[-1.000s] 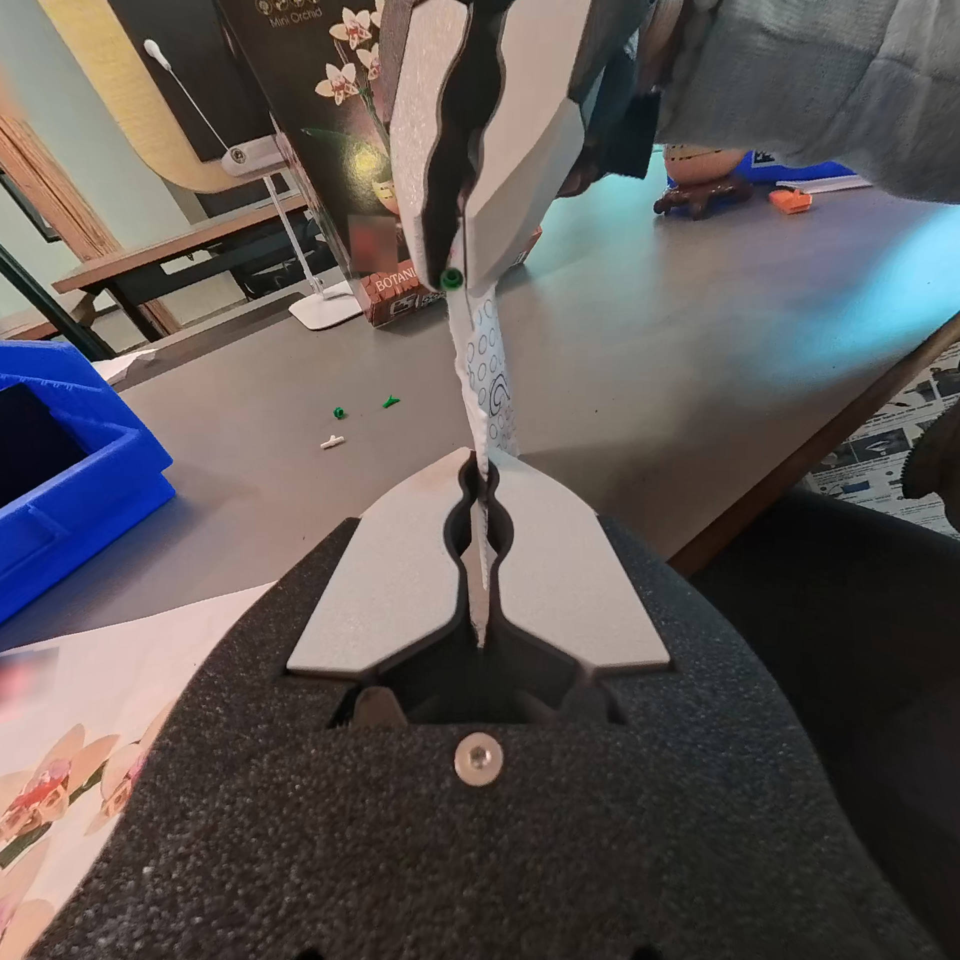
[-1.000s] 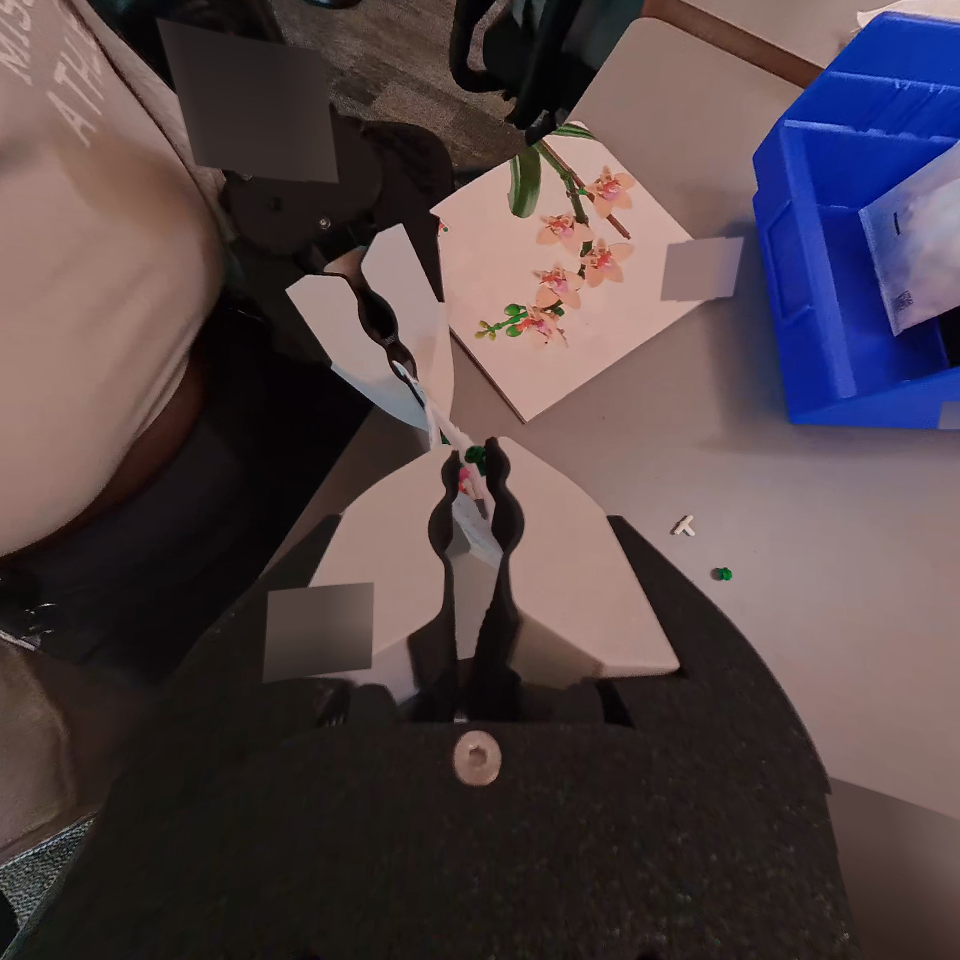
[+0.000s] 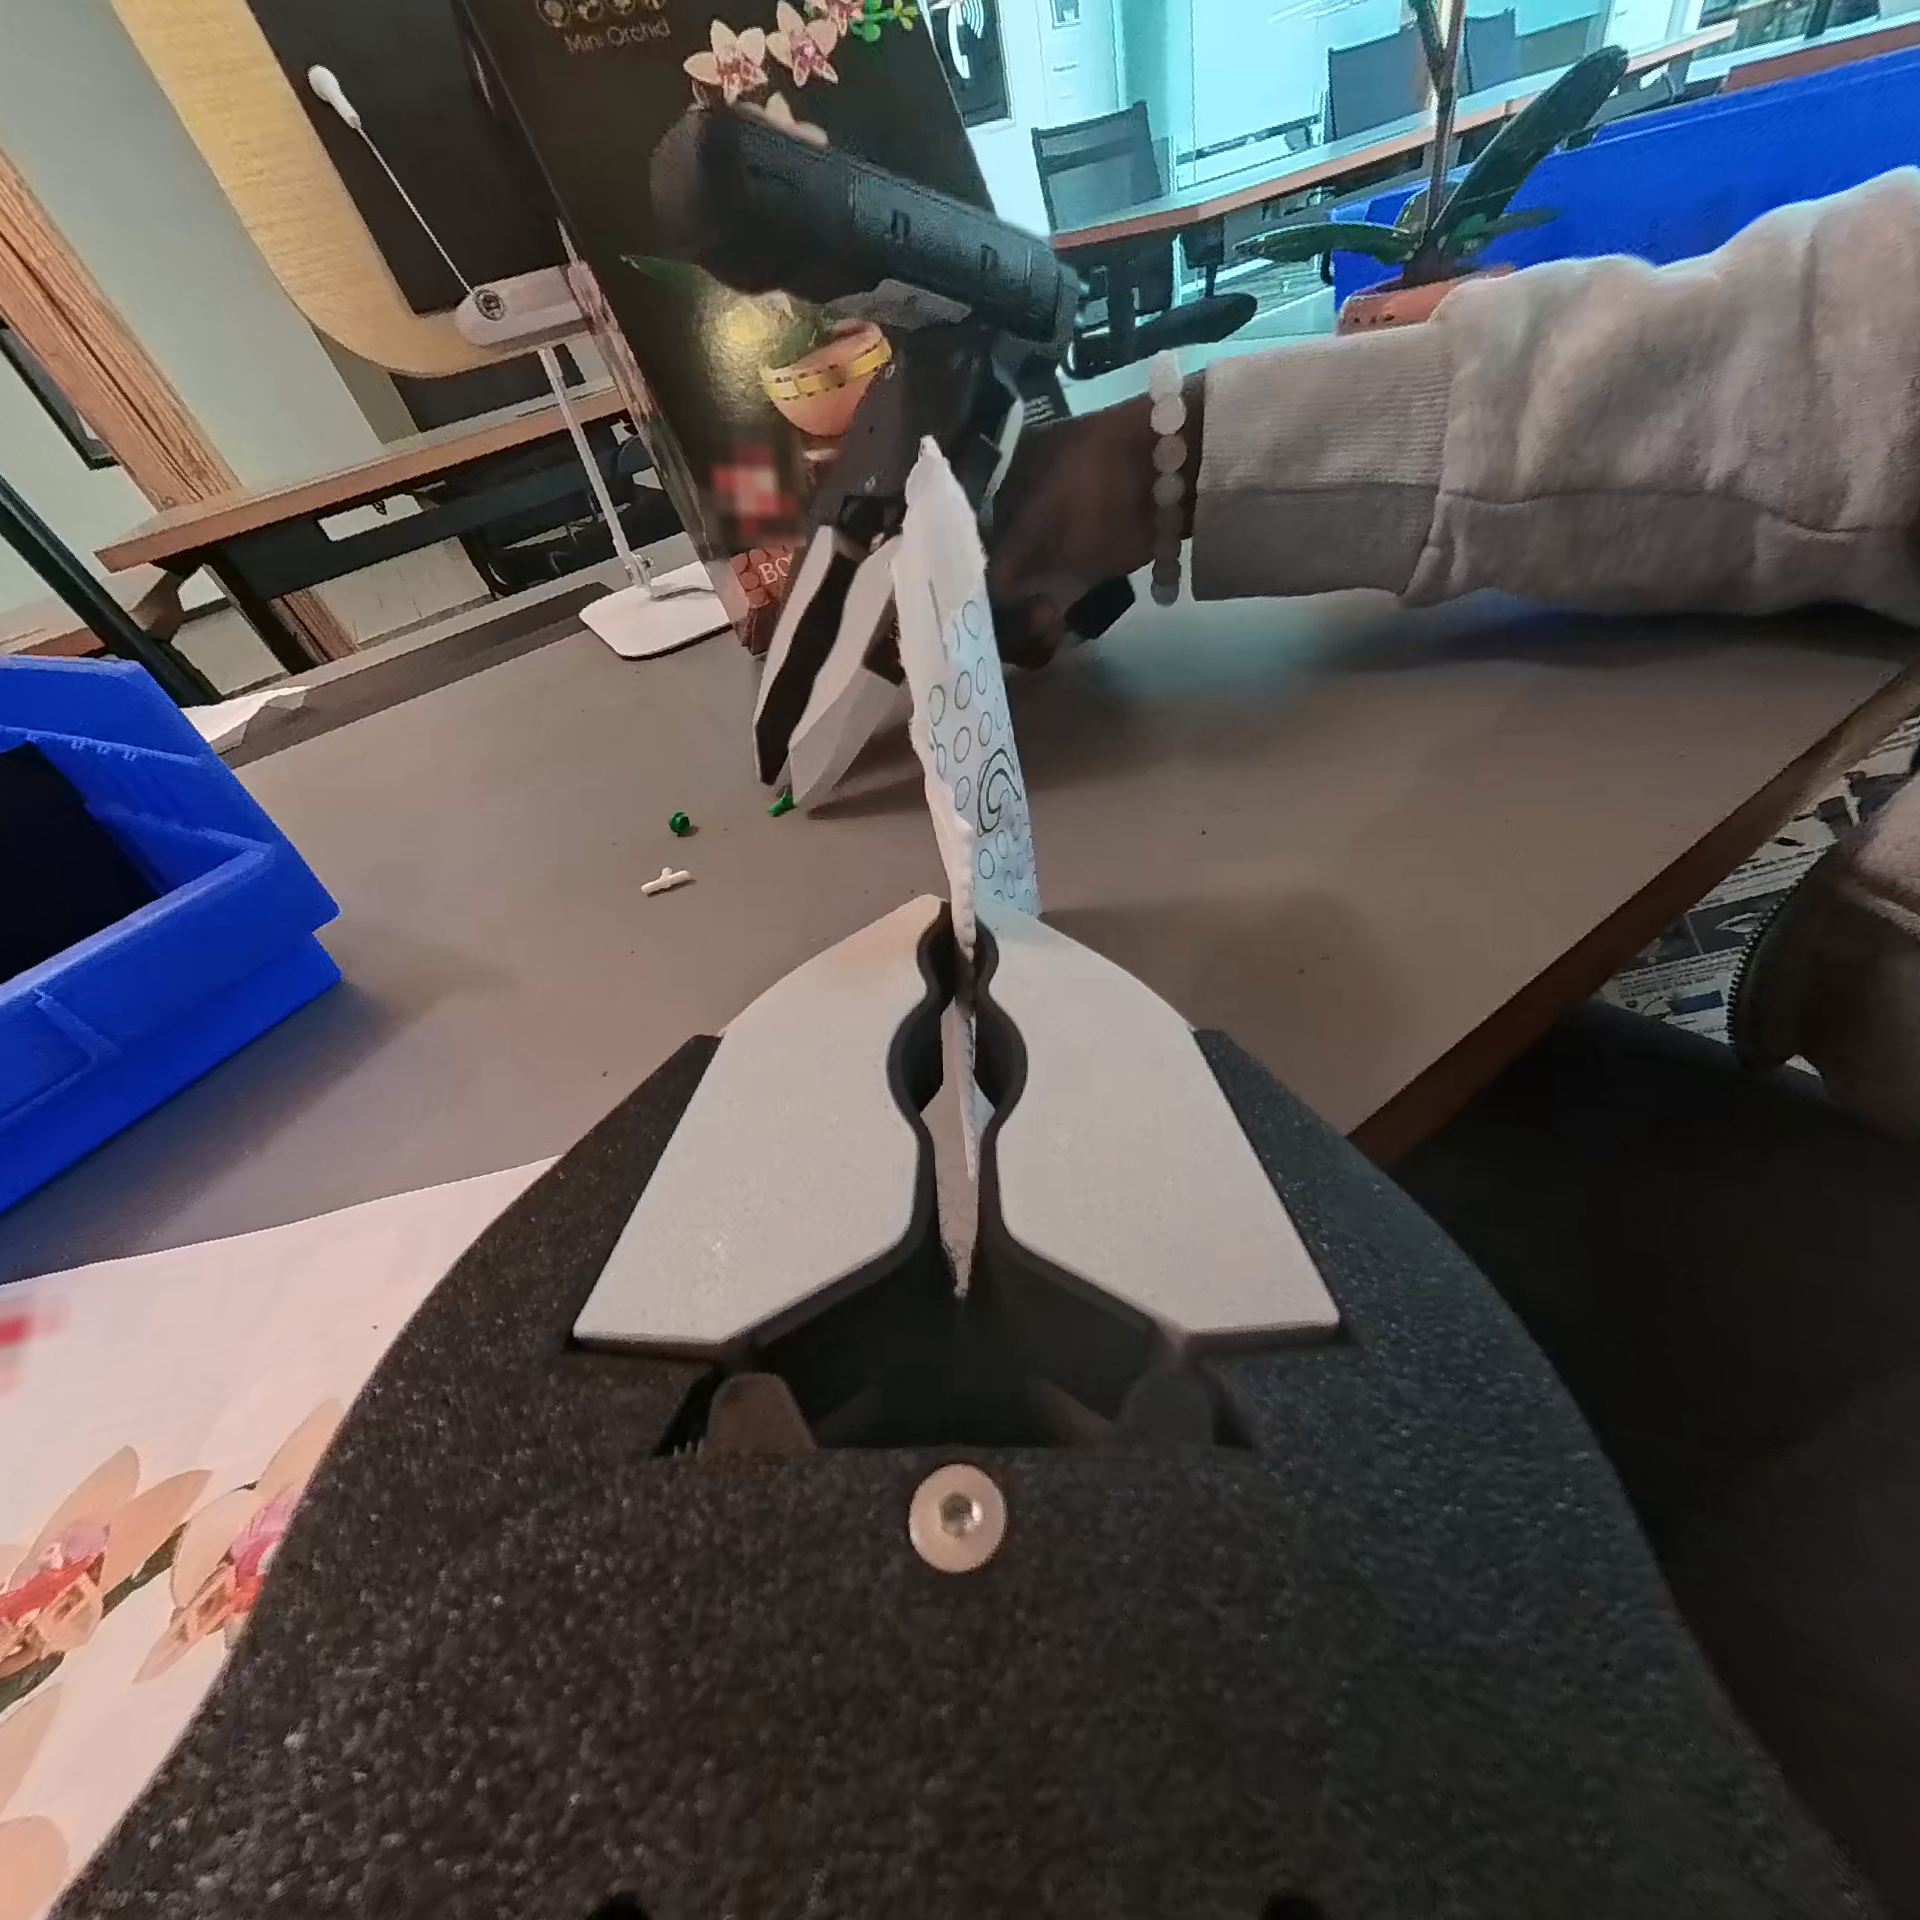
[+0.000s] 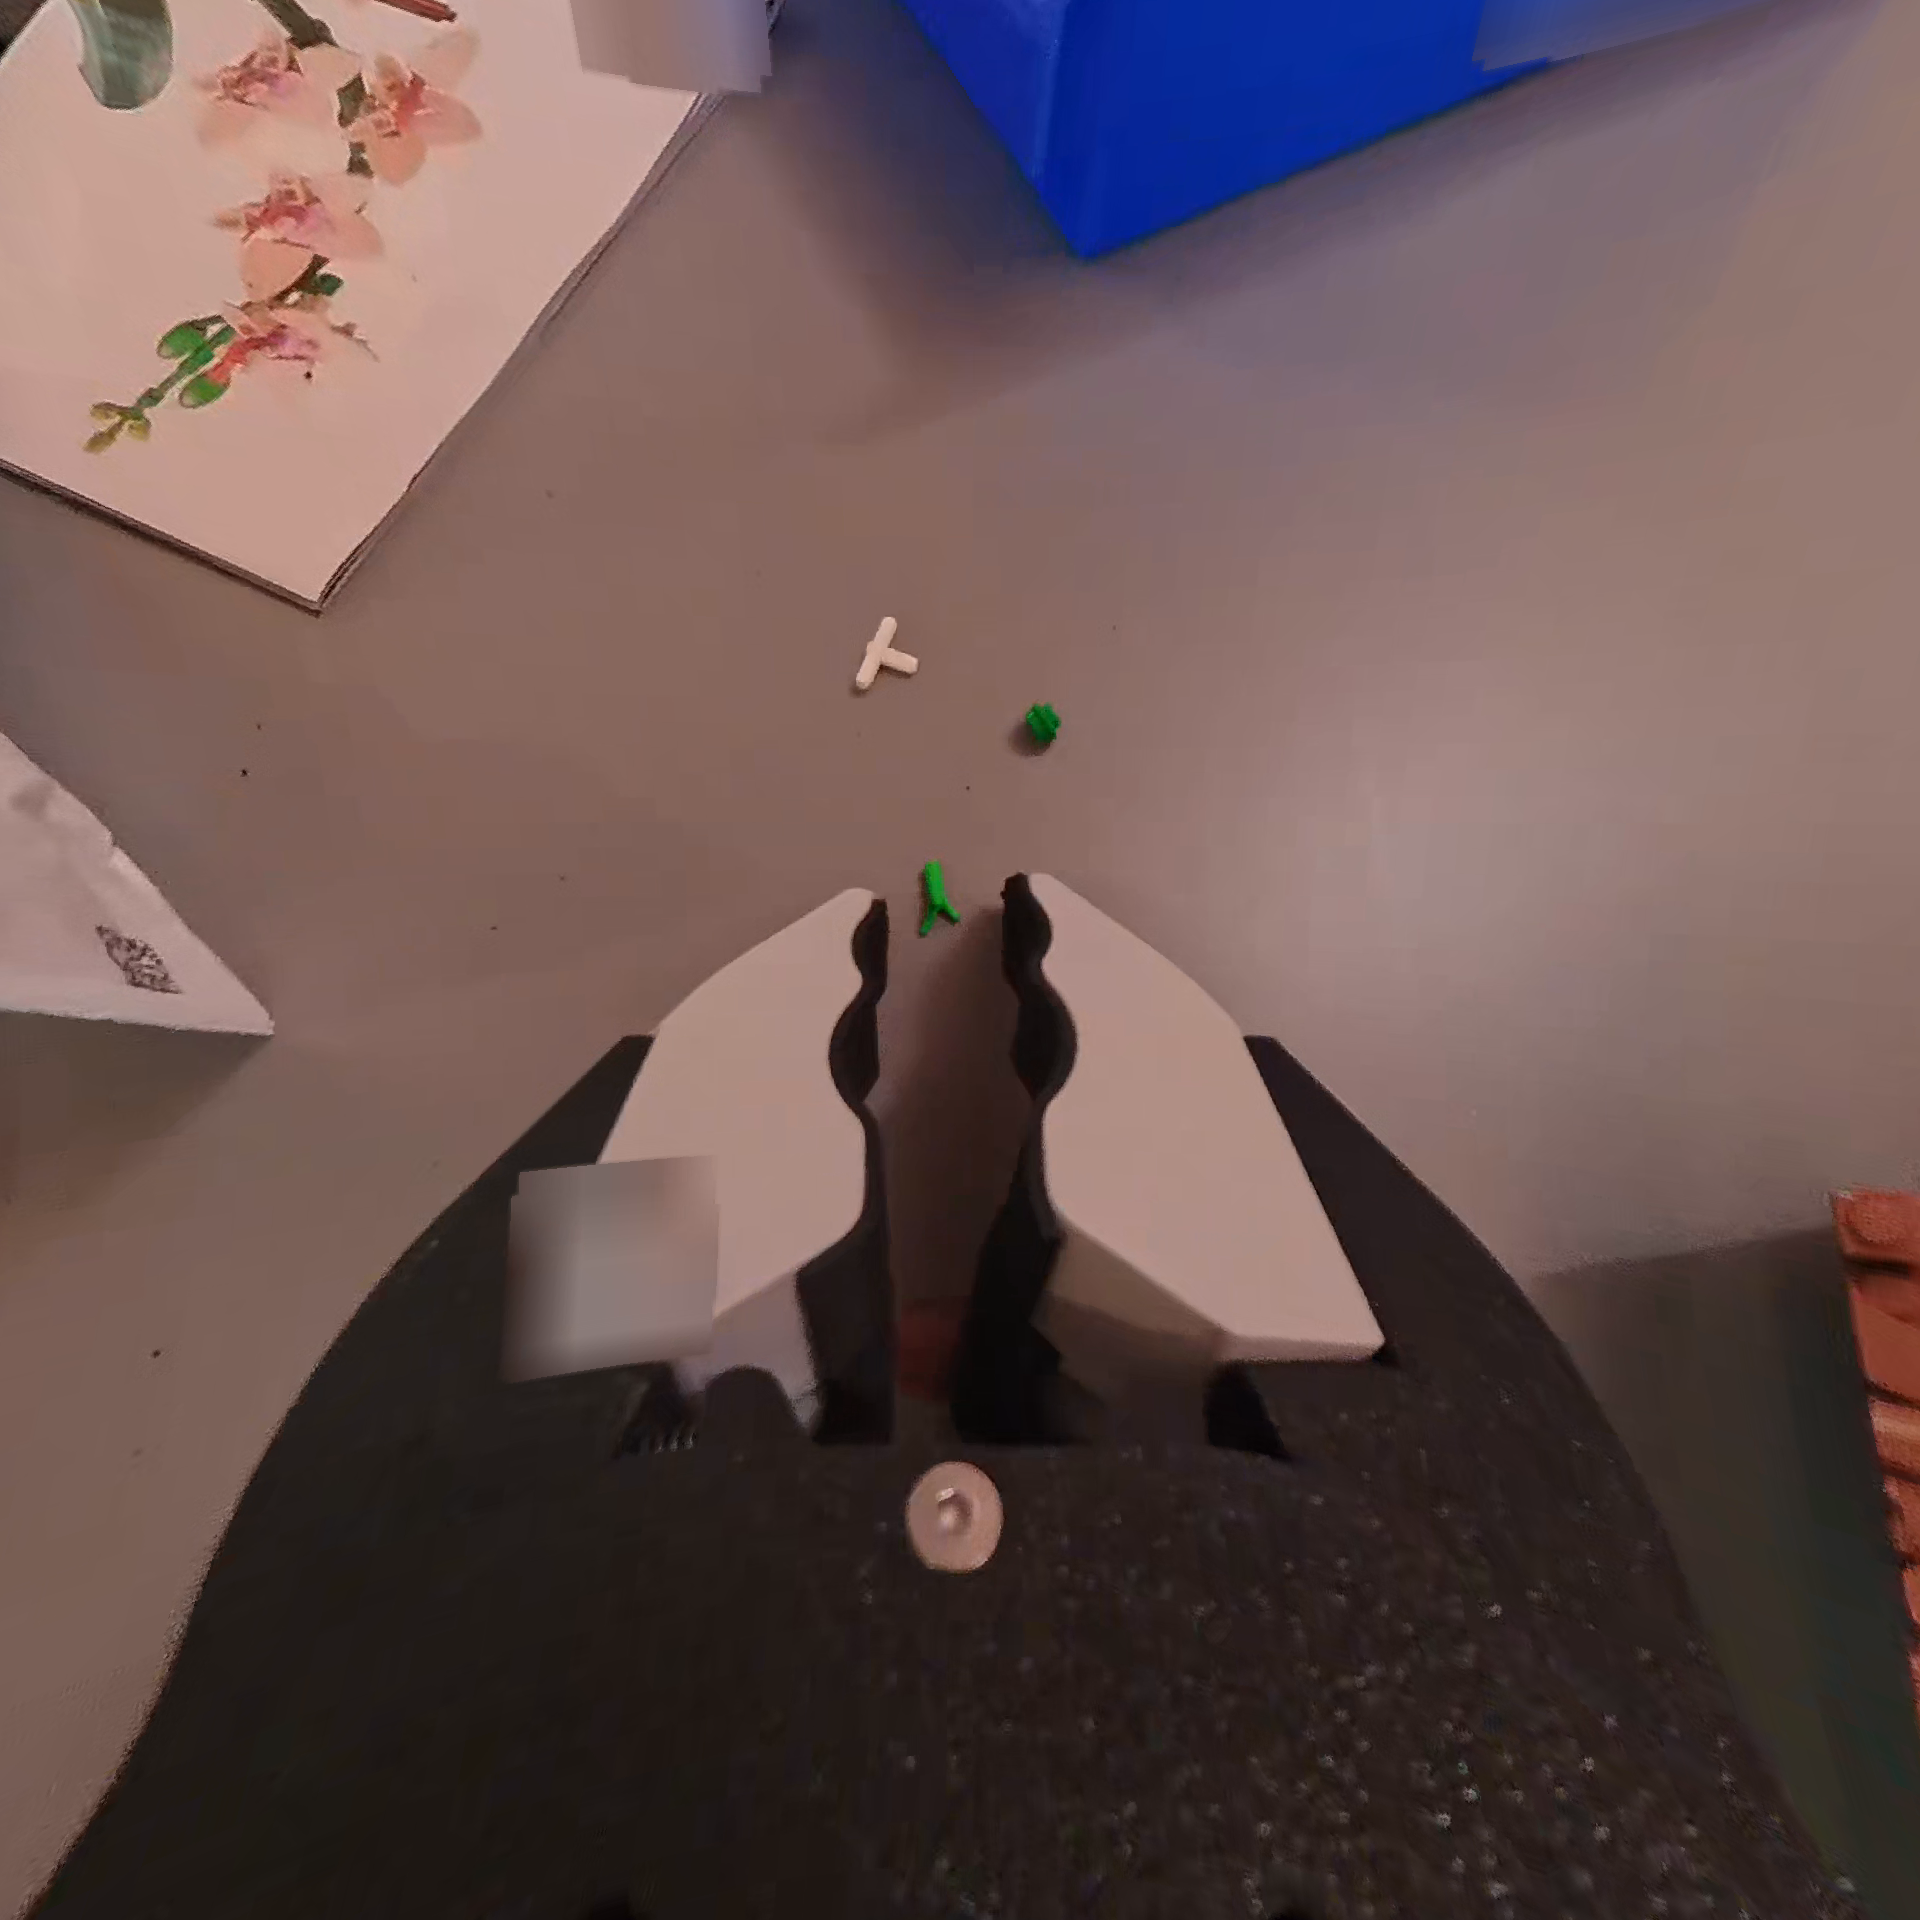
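Note:
My left gripper is shut on a white paper bag printed with circles and holds it upright above the grey table. My right gripper is open and empty, tips down at the table. A small green stem piece lies between its fingertips. A green round piece and a white T-shaped piece lie just beyond. In the left wrist view the right gripper stands behind the bag, next to the green stem piece.
A blue bin stands at the left, also in the right wrist view. A booklet with orchid pictures lies near the table's front. A dark orchid box stands behind. The table edge runs on the right.
My right gripper has let go of the bag's top, dropped to the table and opened around the green stem piece. My left gripper still holds the bag.

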Demonstrator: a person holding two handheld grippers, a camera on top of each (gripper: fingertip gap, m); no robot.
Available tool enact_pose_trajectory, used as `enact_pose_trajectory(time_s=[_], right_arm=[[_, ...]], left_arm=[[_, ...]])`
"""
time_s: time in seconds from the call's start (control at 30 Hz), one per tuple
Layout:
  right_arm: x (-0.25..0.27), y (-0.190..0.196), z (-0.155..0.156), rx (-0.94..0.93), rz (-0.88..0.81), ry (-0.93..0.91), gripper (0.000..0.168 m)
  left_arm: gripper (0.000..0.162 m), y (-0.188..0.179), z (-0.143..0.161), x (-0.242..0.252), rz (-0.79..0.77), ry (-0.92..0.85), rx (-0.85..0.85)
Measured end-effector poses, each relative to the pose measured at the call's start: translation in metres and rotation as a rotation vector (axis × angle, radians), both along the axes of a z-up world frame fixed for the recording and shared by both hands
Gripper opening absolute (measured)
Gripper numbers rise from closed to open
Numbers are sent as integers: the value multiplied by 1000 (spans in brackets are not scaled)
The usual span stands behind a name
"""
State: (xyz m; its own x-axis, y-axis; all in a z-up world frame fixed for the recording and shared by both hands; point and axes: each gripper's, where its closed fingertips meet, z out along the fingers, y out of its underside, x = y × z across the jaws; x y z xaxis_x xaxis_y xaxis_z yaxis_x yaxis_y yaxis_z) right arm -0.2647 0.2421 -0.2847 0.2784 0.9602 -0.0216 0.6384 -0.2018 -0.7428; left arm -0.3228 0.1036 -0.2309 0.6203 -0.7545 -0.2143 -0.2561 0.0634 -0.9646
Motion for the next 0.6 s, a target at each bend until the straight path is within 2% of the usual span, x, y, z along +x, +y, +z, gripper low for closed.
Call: enact_pose_trajectory(time_s=[0.13,0.27,0.4,0.5,0.6], right_arm=[[-3,0,-2,-45,31,13,2],[-2,-3,2,-41,49,33,0],[-8,-20,54,-17,83,217,0],[-18,-63,109,41,233,352,0],[-25,-104,133,99,360,318,1]], left_arm=[[0,1,0,0,-1,-1,-2],[0,2,0,0,0,-2,-2],[0,2,0,-1,3,-2,-1],[0,3,0,-1,4,-1,0],[0,2,0,-1,4,1,2]])
